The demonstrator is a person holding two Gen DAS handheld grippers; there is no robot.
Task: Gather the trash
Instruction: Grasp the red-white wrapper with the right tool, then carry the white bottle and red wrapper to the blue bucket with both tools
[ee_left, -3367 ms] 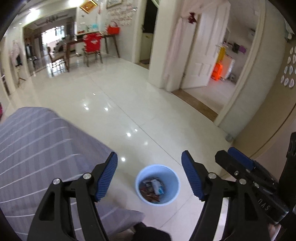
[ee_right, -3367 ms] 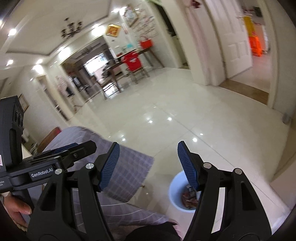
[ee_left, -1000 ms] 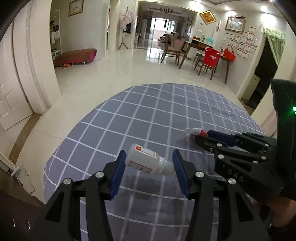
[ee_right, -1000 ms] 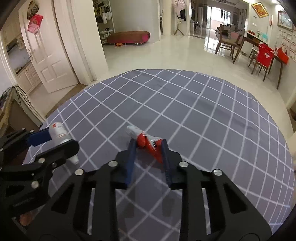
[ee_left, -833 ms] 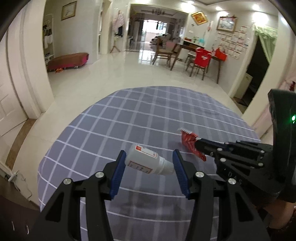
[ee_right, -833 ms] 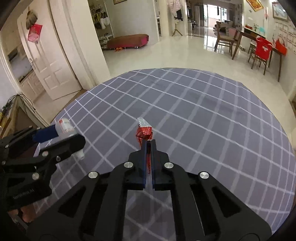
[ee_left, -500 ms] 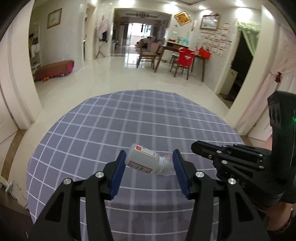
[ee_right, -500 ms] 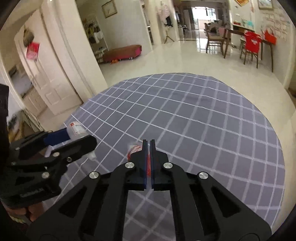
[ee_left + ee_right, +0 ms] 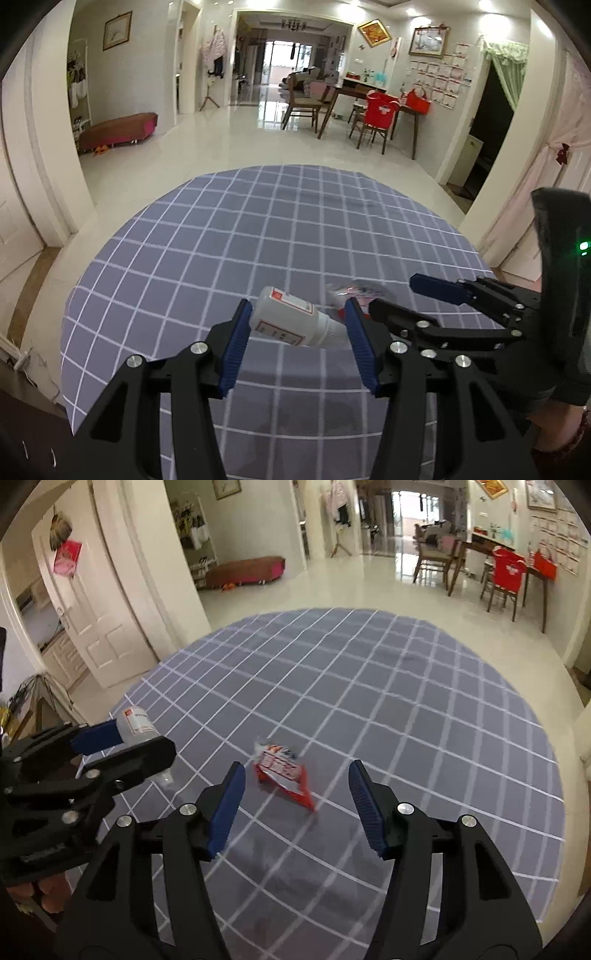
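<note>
A white bottle (image 9: 291, 323) with a red-and-white label lies crosswise between the blue pads of my left gripper (image 9: 295, 328), which is shut on it above the round checked tablecloth (image 9: 258, 229). In the right wrist view the bottle (image 9: 136, 720) shows at the left. My right gripper (image 9: 295, 797) has its jaws opening. A red-and-white snack wrapper (image 9: 282, 773) is loose and blurred between and just ahead of them, and neither pad touches it. In the left wrist view the wrapper (image 9: 352, 291) is a blur beside the right gripper (image 9: 393, 295).
The cloth-covered table (image 9: 424, 709) drops off to shiny tiled floor (image 9: 221, 147) all round. Far back stand a dining table with red-covered chairs (image 9: 378, 110) and a low red bench (image 9: 118, 129). A white door (image 9: 92, 627) is at the left. A person's hand (image 9: 565, 439) holds the right gripper.
The right gripper shut on the wrapper and lifted it off the cloth, then opened, and the wrapper has come free. The left gripper kept the bottle. Both views swung to the right.
</note>
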